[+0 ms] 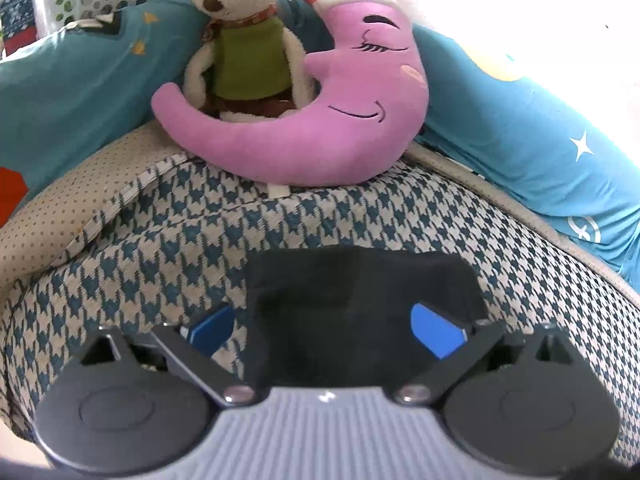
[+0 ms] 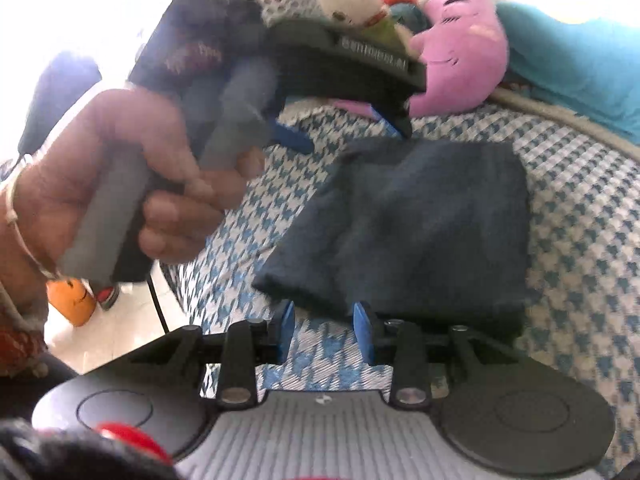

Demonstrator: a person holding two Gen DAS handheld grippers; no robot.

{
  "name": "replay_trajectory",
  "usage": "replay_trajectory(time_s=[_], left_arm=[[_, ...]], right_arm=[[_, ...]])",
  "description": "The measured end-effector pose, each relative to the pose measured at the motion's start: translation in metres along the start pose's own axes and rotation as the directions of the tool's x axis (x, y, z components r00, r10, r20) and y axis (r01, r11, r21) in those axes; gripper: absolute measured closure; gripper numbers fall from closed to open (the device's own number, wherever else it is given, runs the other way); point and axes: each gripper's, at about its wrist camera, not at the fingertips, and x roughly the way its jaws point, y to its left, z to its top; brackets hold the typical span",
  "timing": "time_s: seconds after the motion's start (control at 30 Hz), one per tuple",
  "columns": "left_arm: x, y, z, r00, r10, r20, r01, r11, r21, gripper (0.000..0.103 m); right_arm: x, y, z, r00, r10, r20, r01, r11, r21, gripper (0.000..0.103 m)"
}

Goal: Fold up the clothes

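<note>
The dark garment [image 2: 404, 224] lies on the houndstooth bed cover [image 2: 580, 240] as a compact, roughly rectangular packet, its edges fairly square on the far and right sides and a looser, hemmed corner hanging toward the near left. The left tool [image 1: 322, 326] hovers right over it with its blue fingers [image 1: 438, 334] spread wide to either side of the cloth, gripping nothing; in the right wrist view a hand [image 2: 132, 184] is wrapped round that tool's grey handle. The right tool [image 2: 325, 330] sits just at the garment's near edge, its blue fingers parted with a gap between them and no cloth caught there. Judging from this, the packet would fit either a garment folded down and being let go, or one part-folded and about to be taken up for another fold (the shape alone does not settle which). Any further fold would call for pinching that loose near-left corner cleanly, both layers together, without dragging the packet askew. Beyond the garment a pink moon cushion [image 1: 320, 128] and a plush toy in a green top [image 1: 244, 40] rest against teal pillows [image 1: 532, 132].
</note>
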Motion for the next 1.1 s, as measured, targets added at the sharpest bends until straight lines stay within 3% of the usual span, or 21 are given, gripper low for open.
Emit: replay_trajectory(time_s=[0.23, 0.6, 0.87, 1.1], left_arm=[[0.017, -0.033, -0.002, 1.0, 0.024, -0.003, -0.024, 0.997, 0.069, 0.003], [0.043, -0.059, -0.005, 0.995, 0.099, -0.02, -0.097, 0.99, 0.102, 0.003], [0.065, -0.066, -0.007, 0.991, 0.127, -0.041, -0.122, 0.986, 0.111, 0.001], [0.062, -0.07, -0.004, 0.99, 0.138, -0.031, -0.132, 0.982, 0.133, 0.001]], right_arm=[[-0.026, -0.02, 0.006, 0.995, -0.075, 0.07, 0.065, 0.989, 0.13, 0.044], [-0.051, -0.046, 0.0, 0.986, -0.127, 0.105, 0.094, 0.956, 0.28, 0.033], [-0.058, -0.056, 0.001, 0.983, -0.144, 0.116, 0.098, 0.939, 0.33, 0.033], [-0.066, -0.062, 0.002, 0.979, -0.16, 0.129, 0.104, 0.927, 0.361, 0.033]])
